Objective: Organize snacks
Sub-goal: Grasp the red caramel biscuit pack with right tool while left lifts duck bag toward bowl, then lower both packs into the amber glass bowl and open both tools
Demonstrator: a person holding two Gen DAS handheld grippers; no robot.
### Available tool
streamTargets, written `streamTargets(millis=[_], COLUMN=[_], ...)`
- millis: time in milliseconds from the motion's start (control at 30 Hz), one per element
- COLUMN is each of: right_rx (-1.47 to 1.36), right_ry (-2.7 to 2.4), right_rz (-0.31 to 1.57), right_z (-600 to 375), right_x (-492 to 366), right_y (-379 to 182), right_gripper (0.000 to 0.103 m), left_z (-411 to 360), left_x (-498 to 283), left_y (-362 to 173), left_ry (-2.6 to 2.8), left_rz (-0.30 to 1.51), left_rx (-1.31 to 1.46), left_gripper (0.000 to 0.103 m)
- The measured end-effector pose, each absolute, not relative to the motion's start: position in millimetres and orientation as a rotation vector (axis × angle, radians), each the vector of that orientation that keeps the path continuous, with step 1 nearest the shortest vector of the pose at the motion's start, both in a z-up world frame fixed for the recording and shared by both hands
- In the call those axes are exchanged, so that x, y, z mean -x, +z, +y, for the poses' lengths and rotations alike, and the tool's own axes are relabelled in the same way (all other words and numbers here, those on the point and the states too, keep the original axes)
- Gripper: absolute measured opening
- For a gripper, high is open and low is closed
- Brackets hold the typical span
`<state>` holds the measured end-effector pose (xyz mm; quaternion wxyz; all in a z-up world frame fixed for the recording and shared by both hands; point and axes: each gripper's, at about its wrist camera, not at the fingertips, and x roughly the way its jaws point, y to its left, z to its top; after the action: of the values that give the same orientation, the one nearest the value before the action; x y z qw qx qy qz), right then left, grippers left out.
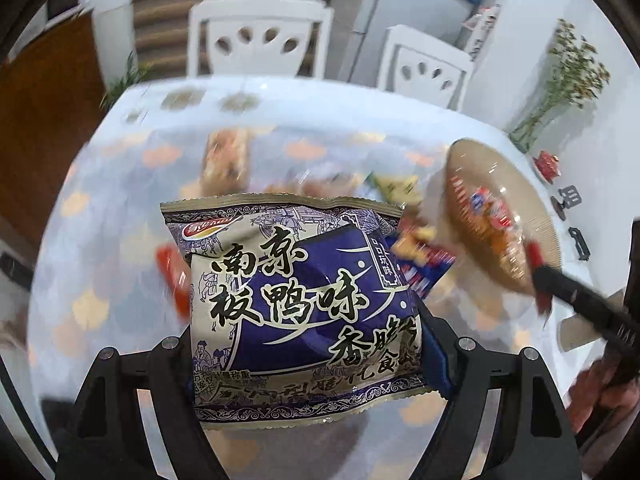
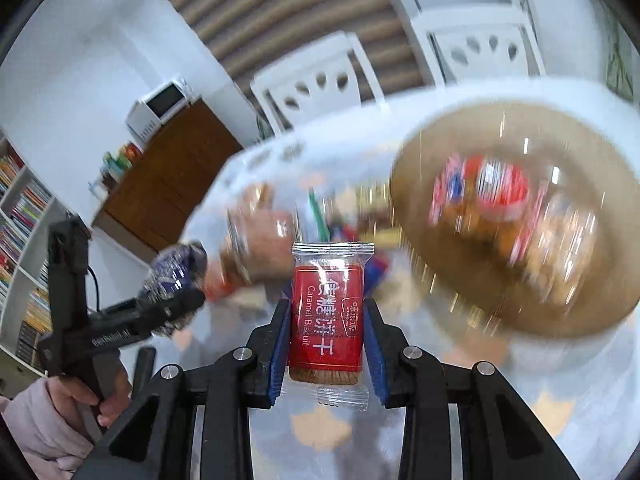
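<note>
The left gripper (image 1: 308, 344) has its fingers spread wide, clamping a purple snack bag (image 1: 296, 292), held upright above the tabletop (image 1: 100, 240). The right gripper (image 2: 326, 344) has its fingers narrowed onto a red caramel biscuit packet (image 2: 328, 316), long axis pointing away, near the woven tray (image 2: 424, 216).
</note>
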<state>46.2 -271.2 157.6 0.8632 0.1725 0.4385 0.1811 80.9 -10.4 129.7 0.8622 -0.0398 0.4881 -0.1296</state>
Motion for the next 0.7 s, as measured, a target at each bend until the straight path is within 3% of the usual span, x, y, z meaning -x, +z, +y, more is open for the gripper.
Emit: streamTargets(millis=[300, 600, 633, 700], right_rx=[-0.258, -0.241, -0.234, -0.22], right_ry=[0.36, 0.307, 0.302, 0.281], right_rz=[0.838, 0.914, 0.94, 1.007], right_z=[-339, -411, -415, -422], right_x=[-114, -168, -175, -183], right_y=[231, 218, 210, 193], right_gripper=[0.033, 0.035, 0.04, 0.086], left_z=[-98, -219, -227, -245], left_x=[-141, -171, -172, -176], left_y=[194, 163, 158, 144], left_ry=[-0.368, -0.518, -0.533, -0.569], left_rz=[0.981, 1.089, 1.103, 1.157], left_rx=[0.009, -0.037, -0.034, -0.021], left_gripper=[0.08, 0.083, 0.086, 0.088])
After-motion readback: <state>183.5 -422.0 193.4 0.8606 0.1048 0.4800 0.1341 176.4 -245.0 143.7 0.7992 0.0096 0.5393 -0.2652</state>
